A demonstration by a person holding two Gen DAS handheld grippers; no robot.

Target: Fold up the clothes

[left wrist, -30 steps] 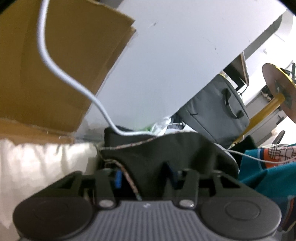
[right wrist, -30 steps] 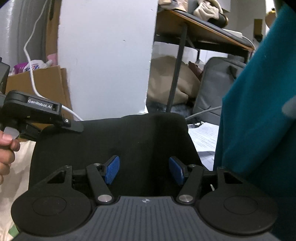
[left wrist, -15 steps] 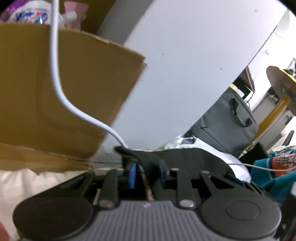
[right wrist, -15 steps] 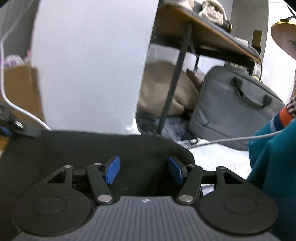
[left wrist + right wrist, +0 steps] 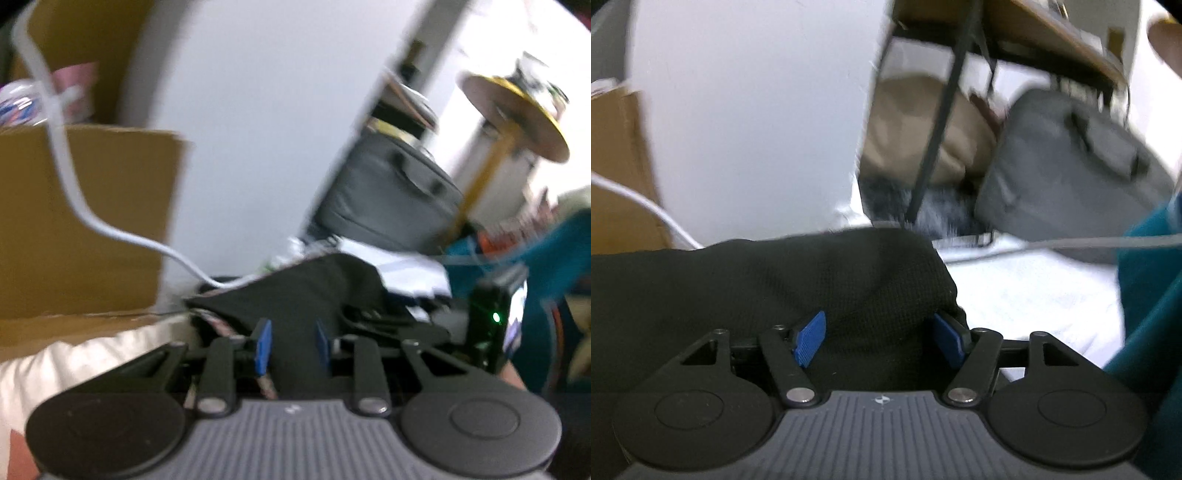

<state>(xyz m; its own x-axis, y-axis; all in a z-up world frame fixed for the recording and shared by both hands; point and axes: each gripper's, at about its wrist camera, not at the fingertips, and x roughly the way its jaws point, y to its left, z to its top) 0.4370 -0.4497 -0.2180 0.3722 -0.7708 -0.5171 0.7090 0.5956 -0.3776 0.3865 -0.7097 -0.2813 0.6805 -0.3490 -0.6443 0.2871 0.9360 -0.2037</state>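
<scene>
The black garment (image 5: 798, 280) is soft, limp knit cloth, light and prone to sagging, so it is best taken at an edge or corner and kept taut between two holds. It lies bunched on the cream bedding (image 5: 92, 354), beside a cardboard box (image 5: 92, 221).

The left claw (image 5: 291, 345) has just narrowed and is clenched on a fold of the garment near its patterned trim, tilted downward. The right claw (image 5: 882, 341) has just widened; its blue pads (image 5: 810, 338) stand apart, released, over the cloth's rounded end, also angled down.
</scene>
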